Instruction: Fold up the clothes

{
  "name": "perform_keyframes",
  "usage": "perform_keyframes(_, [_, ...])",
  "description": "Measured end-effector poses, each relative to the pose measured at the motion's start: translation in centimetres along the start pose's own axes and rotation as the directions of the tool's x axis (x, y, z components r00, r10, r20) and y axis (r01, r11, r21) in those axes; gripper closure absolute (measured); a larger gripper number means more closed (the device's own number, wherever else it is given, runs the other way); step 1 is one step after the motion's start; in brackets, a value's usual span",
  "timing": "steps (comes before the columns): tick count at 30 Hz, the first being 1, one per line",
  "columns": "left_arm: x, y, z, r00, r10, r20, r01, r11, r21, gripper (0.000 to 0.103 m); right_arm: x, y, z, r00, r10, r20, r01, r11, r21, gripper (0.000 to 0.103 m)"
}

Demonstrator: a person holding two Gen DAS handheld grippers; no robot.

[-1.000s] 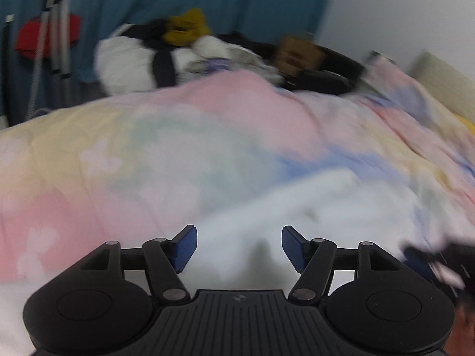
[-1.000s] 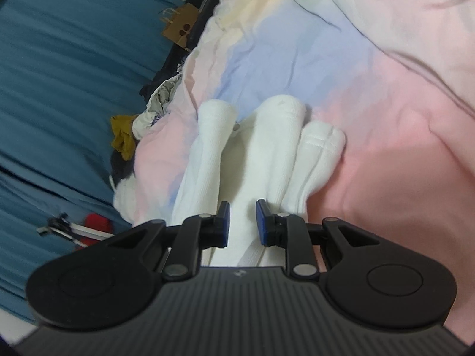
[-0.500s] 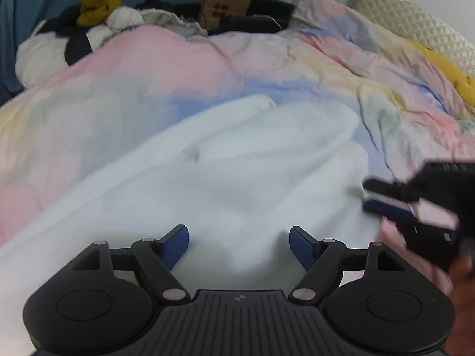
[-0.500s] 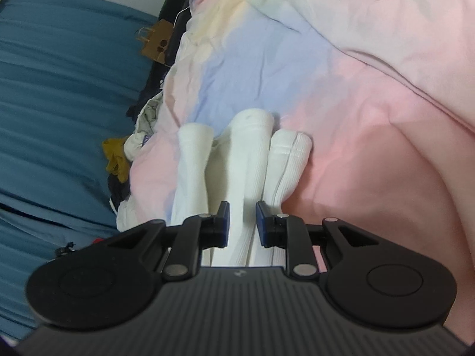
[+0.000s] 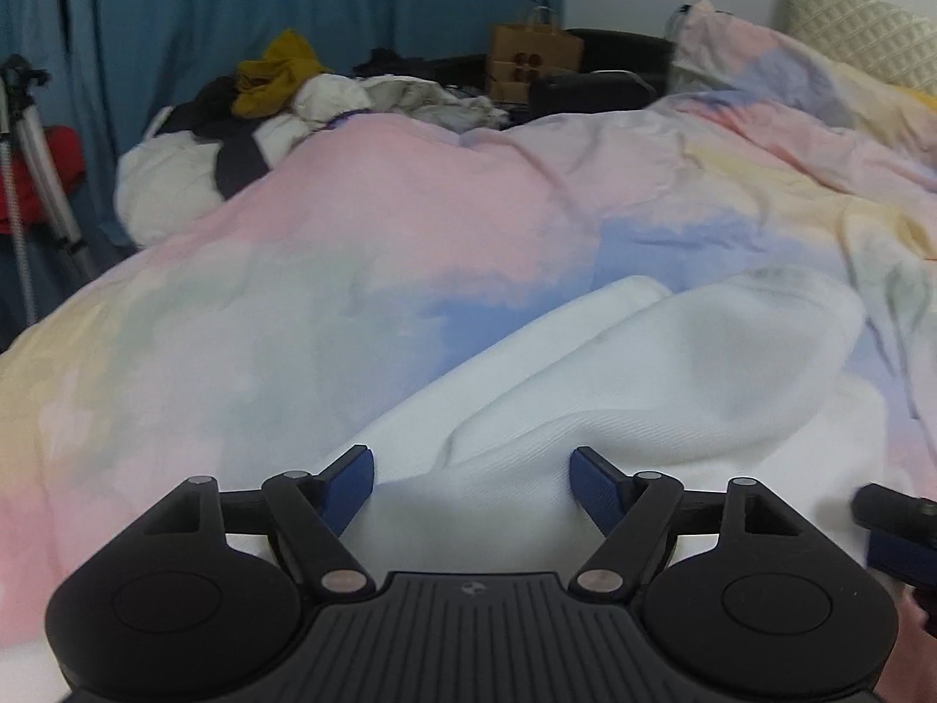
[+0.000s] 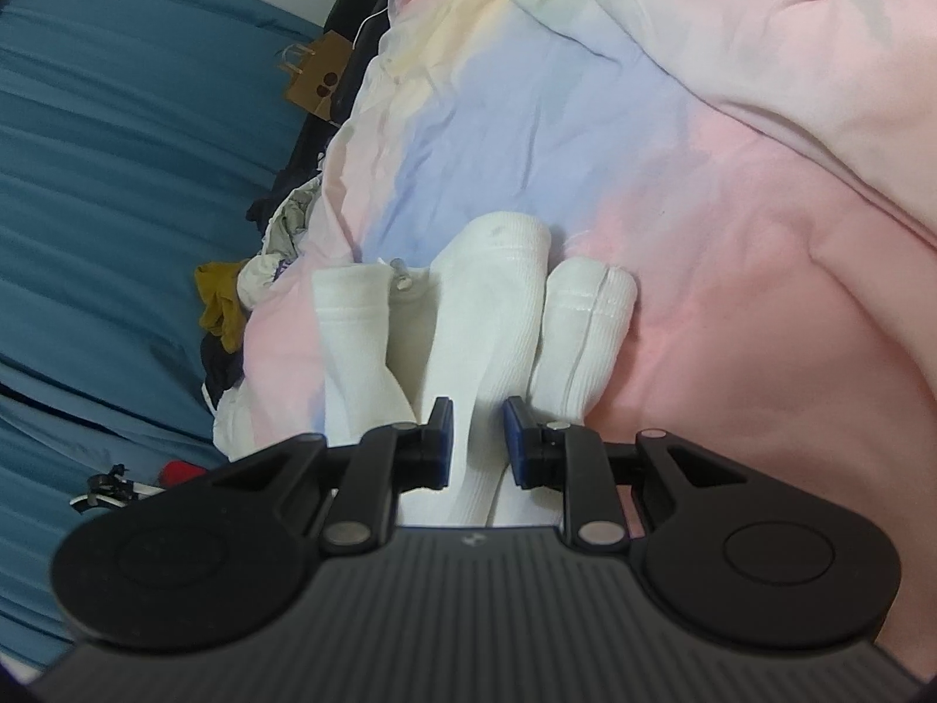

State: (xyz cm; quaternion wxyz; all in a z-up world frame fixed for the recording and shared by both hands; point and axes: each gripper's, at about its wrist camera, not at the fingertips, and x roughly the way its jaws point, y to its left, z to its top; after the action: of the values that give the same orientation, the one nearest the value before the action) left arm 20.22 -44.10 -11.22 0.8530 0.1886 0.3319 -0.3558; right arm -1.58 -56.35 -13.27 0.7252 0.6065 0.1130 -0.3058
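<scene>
Fingers (image 6: 443, 439) of the right gripper (image 6: 475, 439) pinch the white garment (image 6: 486, 316); left gripper (image 5: 471, 483) fingers spread wide above it.

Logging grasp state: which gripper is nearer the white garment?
Right. The right gripper is clamped on the white garment; the left gripper is open just above it.

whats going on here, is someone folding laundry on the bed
Yes. A person with a handheld gripper in each hand is working on a white garment spread on a pastel duvet. The right gripper has its jaws closed to a narrow gap around a bunched fold of the white fabric. The left gripper hovers over another part of the garment with its jaws wide open, holding nothing. A heap of other clothes sits at the far edge of the bed.
</scene>
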Motion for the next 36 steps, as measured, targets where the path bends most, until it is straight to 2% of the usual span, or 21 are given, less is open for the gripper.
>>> perform_keyframes(3, [-1.5, -0.6, 0.1, 0.994, -0.105, 0.02, 0.103, 0.991, 0.085, 0.03, -0.2, 0.1, 0.1, 1.0, -0.002, 0.003, 0.002, 1.0, 0.003, 0.08])
perform_keyframes(5, [-2.8, -1.1, 0.1, 0.972, -0.233, 0.028, 0.226, 0.962, 0.152, 0.03, -0.6, 0.6, 0.1, 1.0, 0.0, 0.011, 0.0, 1.0, -0.021, 0.08])
perform_keyframes(6, [-3.3, -1.4, 0.0, 0.959, -0.28, 0.028, 0.27, 0.943, 0.194, 0.028, -0.9, 0.9, 0.0, 1.0, 0.011, 0.02, -0.01, 0.999, -0.037, 0.08])
perform_keyframes(7, [-3.6, -1.9, 0.0, 0.955, -0.297, 0.025, 0.282, 0.928, 0.241, 0.028, -1.3, 1.2, 0.0, 0.999, 0.024, 0.032, -0.022, 0.998, -0.055, 0.08])
perform_keyframes(10, [-3.0, -3.2, 0.0, 0.967, -0.253, 0.013, 0.234, 0.911, 0.341, 0.028, -1.9, 2.0, -0.1, 0.997, 0.036, 0.064, -0.029, 0.994, -0.103, 0.08])
perform_keyframes(14, [-0.7, -4.6, -0.8, 0.978, -0.207, -0.038, 0.203, 0.877, 0.435, 0.028, -1.8, 1.9, 0.1, 0.998, 0.029, 0.048, -0.024, 0.995, -0.096, 0.08])
perform_keyframes(15, [-0.2, -5.0, -1.1, 0.981, -0.189, -0.043, 0.187, 0.866, 0.463, 0.031, -1.7, 1.8, 0.1, 0.999, 0.027, 0.044, -0.023, 0.996, -0.09, 0.08])
perform_keyframes(16, [0.3, -5.5, -1.4, 0.984, -0.17, -0.048, 0.172, 0.854, 0.492, 0.046, -1.7, 1.7, 0.2, 0.999, 0.025, 0.042, -0.022, 0.996, -0.086, 0.08])
perform_keyframes(17, [0.6, -5.7, -1.4, 0.985, -0.163, -0.056, 0.169, 0.85, 0.498, 0.054, -1.7, 1.7, 0.2, 0.999, 0.024, 0.043, -0.02, 0.996, -0.085, 0.08])
perform_keyframes(18, [0.6, -5.5, -1.1, 0.986, -0.16, -0.057, 0.167, 0.859, 0.484, 0.083, -1.6, 1.8, 0.1, 0.999, 0.023, 0.044, -0.019, 0.996, -0.087, 0.08])
perform_keyframes(19, [0.5, -5.3, -0.5, 0.987, -0.153, -0.051, 0.159, 0.87, 0.467, 0.096, -1.6, 1.8, 0.1, 0.999, 0.022, 0.044, -0.018, 0.996, -0.088, 0.08])
perform_keyframes(22, [-0.6, -3.8, 2.2, 0.988, -0.154, 0.007, 0.138, 0.904, 0.405, 0.097, -1.4, 1.9, -0.2, 0.999, 0.022, 0.036, -0.019, 0.996, -0.087, 0.08])
perform_keyframes(24, [-0.4, -1.9, 4.5, 0.993, -0.104, 0.047, 0.081, 0.929, 0.36, 0.096, -1.2, 1.9, -0.3, 0.999, 0.024, 0.03, -0.022, 0.996, -0.091, 0.08])
perform_keyframes(26, [1.0, 0.0, 6.1, 0.998, -0.006, 0.068, -0.015, 0.956, 0.292, 0.093, -0.9, 2.0, -0.2, 0.999, 0.028, 0.026, -0.025, 0.995, -0.1, 0.08])
perform_keyframes(27, [2.2, 0.9, 6.6, 0.998, 0.038, 0.05, -0.05, 0.964, 0.262, 0.09, -0.8, 2.0, -0.2, 0.999, 0.03, 0.024, -0.027, 0.994, -0.105, 0.08])
perform_keyframes(30, [4.0, 2.0, 6.5, 0.991, 0.132, -0.019, -0.122, 0.956, 0.266, 0.071, 0.0, 1.6, 0.6, 0.999, 0.033, 0.0, -0.032, 0.995, -0.093, 0.08])
perform_keyframes(32, [3.1, 2.9, 6.0, 0.986, 0.164, -0.019, -0.152, 0.948, 0.279, 0.049, 0.4, 0.5, 1.4, 0.999, 0.043, -0.022, -0.043, 0.998, -0.035, 0.08])
perform_keyframes(33, [2.1, 3.4, 5.6, 0.986, 0.169, -0.013, -0.159, 0.946, 0.282, 0.029, 0.6, 0.1, 1.8, 0.998, 0.05, -0.033, -0.05, 0.999, -0.012, 0.08])
perform_keyframes(34, [0.7, 4.1, 5.2, 0.985, 0.17, -0.006, -0.161, 0.946, 0.282, 0.018, 0.7, 0.0, 1.9, 0.997, 0.057, -0.044, -0.057, 0.998, 0.0, 0.08])
perform_keyframes(36, [-3.2, 5.5, 3.7, 0.991, 0.134, 0.023, -0.135, 0.958, 0.255, 0.018, 0.7, -0.1, 2.1, 0.995, 0.073, -0.065, -0.072, 0.997, 0.015, 0.08])
